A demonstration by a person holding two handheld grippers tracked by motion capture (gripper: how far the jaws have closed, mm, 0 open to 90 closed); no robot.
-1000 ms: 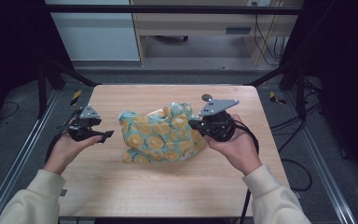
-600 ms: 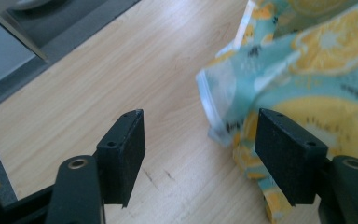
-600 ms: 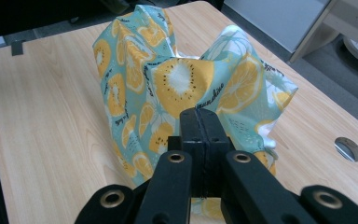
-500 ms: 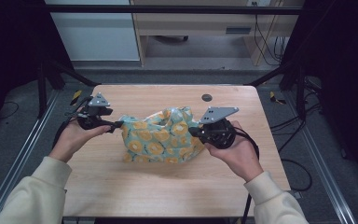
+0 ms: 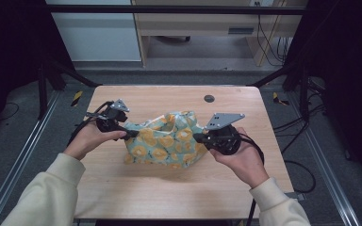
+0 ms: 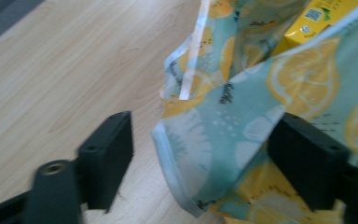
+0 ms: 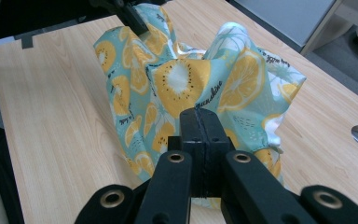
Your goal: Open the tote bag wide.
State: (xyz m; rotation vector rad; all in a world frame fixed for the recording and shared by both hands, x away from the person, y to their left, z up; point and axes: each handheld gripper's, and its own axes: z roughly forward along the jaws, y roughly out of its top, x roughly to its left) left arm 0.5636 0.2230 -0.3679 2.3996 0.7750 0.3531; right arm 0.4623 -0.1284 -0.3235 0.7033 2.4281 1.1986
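Observation:
A teal cloth bag (image 5: pixel 162 141) printed with lemon slices sits bunched up in the middle of the wooden table (image 5: pixel 169 188). My right gripper (image 5: pixel 198 137) is at its right edge, jaws pressed together on a pinch of the fabric (image 7: pixel 182 79), as the right gripper view (image 7: pixel 199 114) shows. My left gripper (image 5: pixel 131 133) is at the bag's left rim. Its jaws have just been opening and stand apart, with the rim's fold (image 6: pixel 223 126) between them (image 6: pixel 203 126); the left jaw is clear of the cloth. A yellow box (image 6: pixel 317 18) peeks out of the bag's mouth.
A round dark cable port (image 5: pixel 209 98) is set in the table behind the bag. Bare wood lies in front of the bag and to both sides. Black frame rails and floor surround the table; cables trail from both grippers.
The left hand has travelled right, from off the bag's left side up to its rim. The bag's top has been pulled into a taller, narrower bunch. The right hand has stayed put.

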